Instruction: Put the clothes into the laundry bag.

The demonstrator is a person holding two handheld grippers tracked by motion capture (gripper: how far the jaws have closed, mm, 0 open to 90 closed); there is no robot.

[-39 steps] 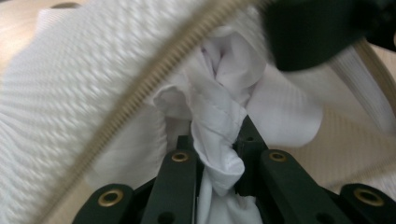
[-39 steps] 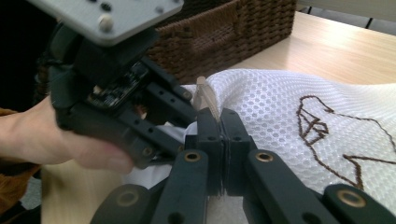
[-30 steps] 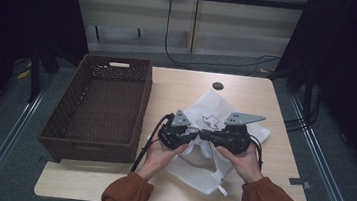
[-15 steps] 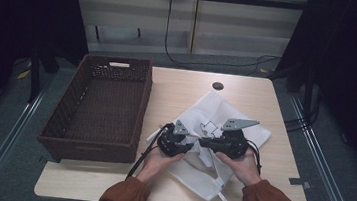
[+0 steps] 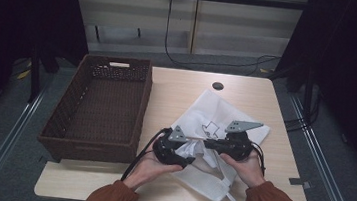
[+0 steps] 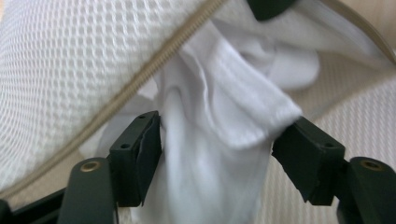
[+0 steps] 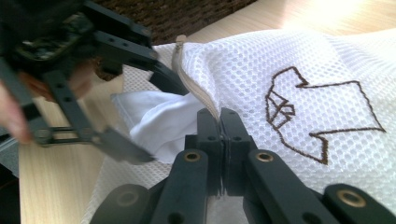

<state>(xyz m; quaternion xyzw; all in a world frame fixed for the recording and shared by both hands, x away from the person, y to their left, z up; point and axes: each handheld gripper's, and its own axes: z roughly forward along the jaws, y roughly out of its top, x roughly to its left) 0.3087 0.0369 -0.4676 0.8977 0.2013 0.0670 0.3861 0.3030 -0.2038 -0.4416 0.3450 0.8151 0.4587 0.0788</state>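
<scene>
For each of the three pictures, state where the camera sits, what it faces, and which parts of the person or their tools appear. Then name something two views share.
High view: above the person's side, looking forward and down at the table, wicker basket and mesh laundry bag; forearms, hands, both grippers.
Left gripper view: on the left gripper, facing white cloth between its parted jaws, which have just been opening.
Right gripper view: on the right gripper, shut on the bag's zipper edge; the left gripper is opposite.
Shared: both gripper views show the cloth and zipper.

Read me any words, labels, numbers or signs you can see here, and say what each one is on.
No readable words or numbers.
Mesh laundry bag: a brown outline drawing of a folded shirt, no lettering.
Wicker basket: a pale tag at its far rim, too small to read.
</scene>
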